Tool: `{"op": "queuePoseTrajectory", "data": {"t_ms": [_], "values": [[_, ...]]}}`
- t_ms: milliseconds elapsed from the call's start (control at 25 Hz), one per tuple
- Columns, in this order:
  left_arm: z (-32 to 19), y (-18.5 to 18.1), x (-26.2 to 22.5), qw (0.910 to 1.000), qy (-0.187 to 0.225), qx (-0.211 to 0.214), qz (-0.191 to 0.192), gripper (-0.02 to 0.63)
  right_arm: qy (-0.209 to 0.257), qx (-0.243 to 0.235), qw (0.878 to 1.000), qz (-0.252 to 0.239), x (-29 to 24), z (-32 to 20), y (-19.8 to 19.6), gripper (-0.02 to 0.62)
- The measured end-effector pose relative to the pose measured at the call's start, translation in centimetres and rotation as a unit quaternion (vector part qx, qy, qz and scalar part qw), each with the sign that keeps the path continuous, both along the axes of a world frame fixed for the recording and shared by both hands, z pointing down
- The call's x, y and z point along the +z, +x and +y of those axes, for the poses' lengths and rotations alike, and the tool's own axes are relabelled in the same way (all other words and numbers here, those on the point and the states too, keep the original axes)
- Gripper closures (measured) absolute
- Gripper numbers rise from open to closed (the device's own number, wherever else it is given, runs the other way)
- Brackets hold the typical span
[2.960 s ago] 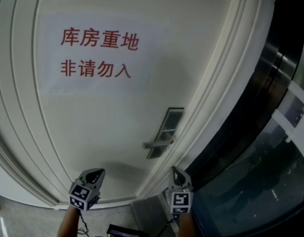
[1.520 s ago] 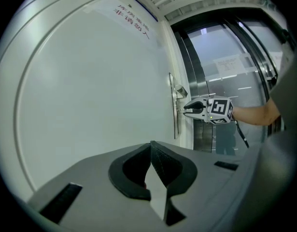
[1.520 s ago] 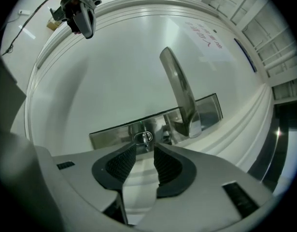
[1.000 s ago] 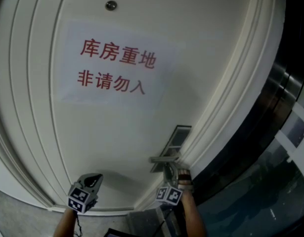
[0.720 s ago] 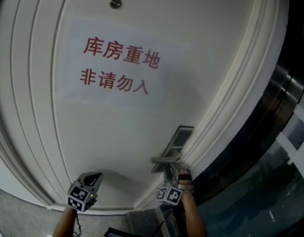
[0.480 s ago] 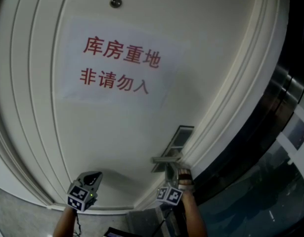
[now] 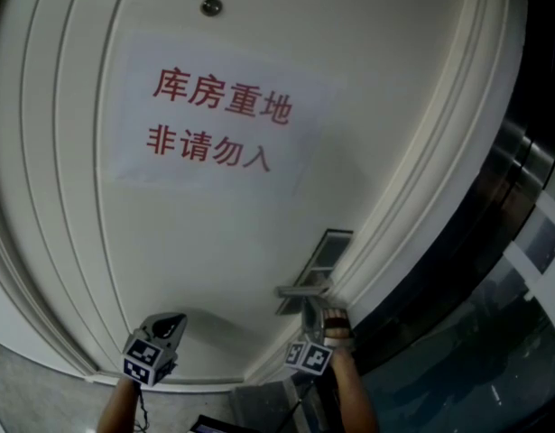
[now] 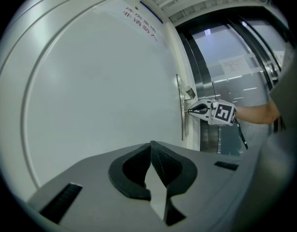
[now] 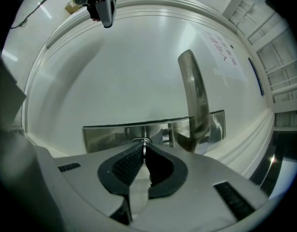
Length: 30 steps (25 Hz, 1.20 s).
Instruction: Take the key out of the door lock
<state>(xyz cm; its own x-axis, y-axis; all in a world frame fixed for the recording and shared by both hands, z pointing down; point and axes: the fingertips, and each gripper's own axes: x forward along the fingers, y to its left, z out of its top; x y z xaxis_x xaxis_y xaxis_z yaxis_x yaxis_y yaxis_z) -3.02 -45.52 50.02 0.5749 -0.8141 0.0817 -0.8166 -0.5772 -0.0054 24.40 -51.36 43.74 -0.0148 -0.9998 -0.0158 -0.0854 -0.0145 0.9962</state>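
White door (image 7: 214,242) fills the head view, right tool (image 7: 313,321) at the lock plate (image 7: 320,258). Left gripper view: left tool (image 8: 150,151) closed, empty. Right gripper view: jaws have just been closing, now pinching the key (image 9: 144,141) in the lock. I'd pull straight out, no twisting.

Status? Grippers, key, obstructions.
Right gripper: jaws just closed, pinching key in lock plate. Left gripper shut, empty, clear of door. Key not yet out. Door handle beside it, not blocking.

A dark glass partition (image 7: 494,359) is running along the right, catching faint reflections, steel framing (image 7: 519,156) beside it. A paper notice (image 7: 214,120) with red characters is hanging up; grey floor (image 7: 20,402) is showing below.
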Motion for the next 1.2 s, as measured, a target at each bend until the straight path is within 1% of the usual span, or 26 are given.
{"op": "queuePoseTrajectory", "data": {"t_ms": [120, 400, 1080, 1200], "values": [[0.1, 0.0, 0.1, 1.0000, -0.001, -0.002, 0.001, 0.597, 0.005, 0.002, 1.000, 0.008, -0.2, 0.1, 0.0, 0.572], [0.6, -0.1, -0.2, 1.0000, 0.000, -0.005, 0.002, 0.597, -0.009, 0.007, 1.000, 0.007, 0.1, 0.0, 0.0, 0.572], [1.1, -0.8, -0.2, 0.9999, 0.003, -0.014, 0.001, 0.597, -0.008, 0.009, 1.000, 0.008, -0.1, 0.1, -0.1, 0.574], [1.2, -0.7, -0.2, 0.9999, 0.002, -0.013, 0.002, 0.597, -0.014, 0.011, 1.000, 0.010, 0.3, 0.0, 0.0, 0.574]]}}
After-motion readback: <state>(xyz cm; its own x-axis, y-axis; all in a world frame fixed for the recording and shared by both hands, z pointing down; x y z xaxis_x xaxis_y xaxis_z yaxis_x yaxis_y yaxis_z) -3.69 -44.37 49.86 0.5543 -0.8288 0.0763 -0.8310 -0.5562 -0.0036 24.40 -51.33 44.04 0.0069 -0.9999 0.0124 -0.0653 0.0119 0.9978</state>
